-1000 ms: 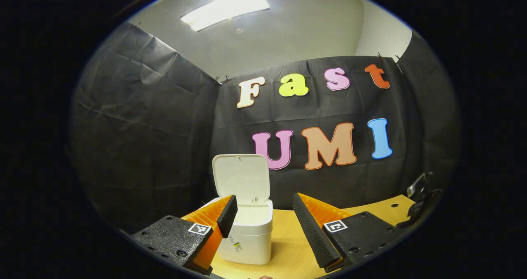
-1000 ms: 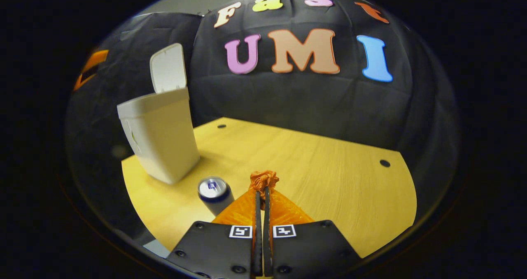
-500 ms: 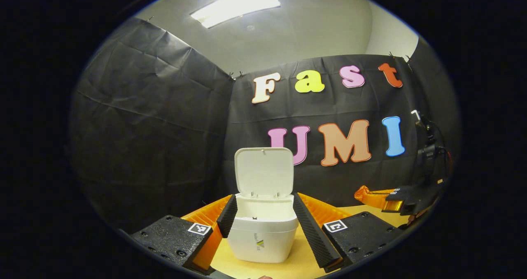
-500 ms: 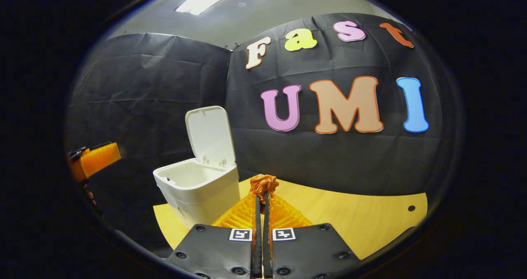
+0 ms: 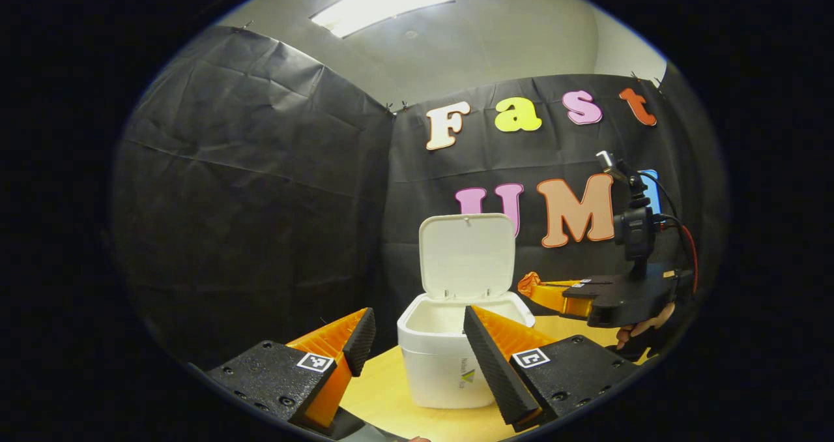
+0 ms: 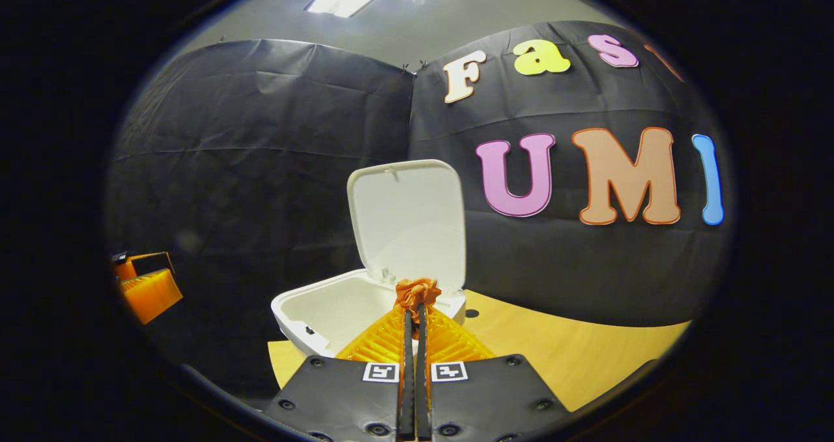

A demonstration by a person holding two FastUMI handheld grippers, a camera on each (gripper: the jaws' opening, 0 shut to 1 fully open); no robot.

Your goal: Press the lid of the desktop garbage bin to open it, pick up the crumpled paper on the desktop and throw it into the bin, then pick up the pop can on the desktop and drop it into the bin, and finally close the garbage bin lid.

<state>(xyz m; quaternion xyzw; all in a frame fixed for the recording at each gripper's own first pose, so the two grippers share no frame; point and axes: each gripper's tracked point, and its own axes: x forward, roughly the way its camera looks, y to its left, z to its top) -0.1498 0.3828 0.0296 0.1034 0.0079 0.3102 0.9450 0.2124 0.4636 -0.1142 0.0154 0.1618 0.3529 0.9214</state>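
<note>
The white desktop bin point(image 5: 449, 357) point(image 6: 326, 308) stands on the yellow table with its lid point(image 5: 466, 253) point(image 6: 410, 223) upright and open. My right gripper point(image 6: 414, 310) is shut on the orange crumpled paper point(image 6: 417, 292), held over the bin's open mouth near the hinge. In the left gripper view that right gripper point(image 5: 531, 289) reaches in from the right with the paper point(image 5: 528, 280) at its tip, just above the bin's right rim. My left gripper point(image 5: 417, 331) is open, in front of the bin, with nothing between its fingers.
The yellow wooden table point(image 6: 560, 357) point(image 5: 384, 403) runs to the right of the bin, with a small hole point(image 6: 472, 313) by the bin. A hand point(image 5: 642, 328) holds the right gripper. Black cloth walls close in behind and to the left.
My right gripper has carried the paper up from the table by the can and left to over the open bin. The left gripper view has swung left, so the bin sits further right.
</note>
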